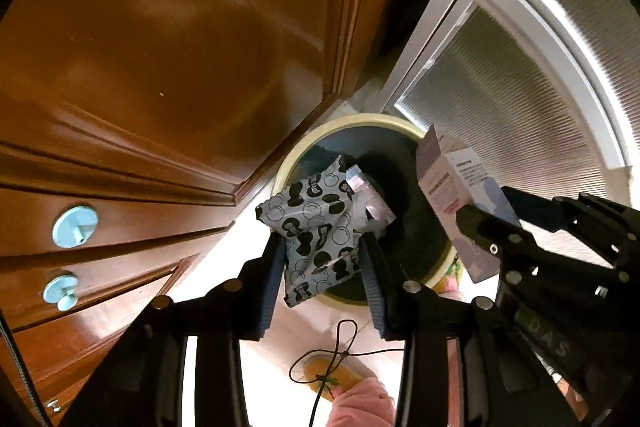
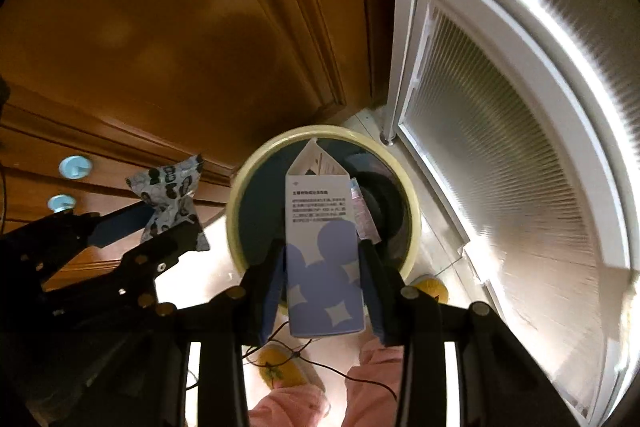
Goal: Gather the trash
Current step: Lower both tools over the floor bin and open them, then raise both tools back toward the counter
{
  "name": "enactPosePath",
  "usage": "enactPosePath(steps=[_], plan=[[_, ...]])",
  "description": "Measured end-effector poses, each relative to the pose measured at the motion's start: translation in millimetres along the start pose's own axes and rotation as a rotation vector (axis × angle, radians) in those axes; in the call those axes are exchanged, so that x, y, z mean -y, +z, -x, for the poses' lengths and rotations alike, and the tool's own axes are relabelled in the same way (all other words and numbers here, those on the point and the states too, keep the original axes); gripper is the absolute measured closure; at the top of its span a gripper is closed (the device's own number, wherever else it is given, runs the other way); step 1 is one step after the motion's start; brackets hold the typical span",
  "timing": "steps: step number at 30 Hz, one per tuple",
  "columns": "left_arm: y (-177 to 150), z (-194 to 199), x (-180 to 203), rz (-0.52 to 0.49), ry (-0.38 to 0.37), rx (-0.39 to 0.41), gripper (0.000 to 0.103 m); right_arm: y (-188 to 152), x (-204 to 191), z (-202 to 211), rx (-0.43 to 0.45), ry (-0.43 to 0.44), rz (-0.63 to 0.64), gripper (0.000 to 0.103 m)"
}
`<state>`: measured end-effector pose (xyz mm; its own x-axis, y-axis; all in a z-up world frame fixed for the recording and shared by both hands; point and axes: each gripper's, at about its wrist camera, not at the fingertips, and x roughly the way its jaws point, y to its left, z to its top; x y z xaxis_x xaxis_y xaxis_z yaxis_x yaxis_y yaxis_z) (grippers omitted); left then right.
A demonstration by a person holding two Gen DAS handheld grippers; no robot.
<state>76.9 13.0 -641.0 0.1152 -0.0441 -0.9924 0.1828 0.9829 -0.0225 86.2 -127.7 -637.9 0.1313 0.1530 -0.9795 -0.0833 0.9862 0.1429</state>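
Trash fills both grippers, and both hang over the round bin (image 2: 236,211) that stands on the floor between the wooden cabinet (image 1: 160,47) and the ribbed glass door (image 2: 500,147). On the left, the left gripper (image 1: 322,267) has its 2 fingers closed on a grey patterned wrapper (image 1: 316,227), gripped near its lower half so its long axis runs up and away from the fingers, the far end reaching over the bin's near-left rim. In the right wrist view that wrapper sits left of the rim rather than squarely above the opening, so I judge the left hand needs to shift right before it lets go. To the right, the right gripper (image 2: 324,287) is closed on a white and purple carton (image 2: 320,227), held by its lower sides with its long axis pointing straight ahead, its folded top above the middle of the dark opening. That hand looks better placed to drop first. Something pale already lies inside the bin.
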Motion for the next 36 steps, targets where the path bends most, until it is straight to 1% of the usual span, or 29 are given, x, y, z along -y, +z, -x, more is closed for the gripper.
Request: enactPosePath(steps=[1,3,4,6,8,10,12,16,24,36], plan=[[-0.1,-3.2,0.8,-0.003,0.001,-0.004,0.063,0.7,0.9,-3.3,-0.003,-0.002,0.000,0.065],[1.2,-9.0,3.5,-0.005,0.010,-0.013,0.042,-0.1,2.1,-9.9,-0.012,0.007,0.000,0.065],[0.3,-8.0,3.8,-0.002,0.016,-0.010,0.041,-1.2,1.0,-11.7,-0.015,0.003,0.001,0.065],[1.5,-11.1,4.6,0.000,0.006,-0.019,0.040,-2.1,3.9,-14.4,-0.021,-0.003,-0.003,0.063],[1.1,-14.3,5.1,0.010,-0.009,-0.030,0.039,-3.3,8.8,-15.4,-0.030,0.009,-0.018,0.061],[1.8,-18.1,6.6,0.010,-0.007,-0.040,0.039,-4.3,12.4,-14.6,-0.030,0.010,-0.021,0.061],[1.3,-16.1,9.3,0.003,-0.002,-0.043,0.039,-4.3,12.1,-15.2,-0.028,0.004,-0.020,0.061],[5.3,-7.6,14.6,-0.005,-0.003,-0.033,0.039,-4.0,13.5,-2.9,-0.020,0.003,-0.029,0.061],[4.4,44.2,15.2,-0.024,0.004,0.006,0.039,-6.3,10.5,44.1,0.006,0.016,-0.045,0.061],[0.9,147.2,21.2,-0.009,-0.025,0.059,0.039,-12.1,2.2,134.3,0.082,0.027,-0.066,0.061]])
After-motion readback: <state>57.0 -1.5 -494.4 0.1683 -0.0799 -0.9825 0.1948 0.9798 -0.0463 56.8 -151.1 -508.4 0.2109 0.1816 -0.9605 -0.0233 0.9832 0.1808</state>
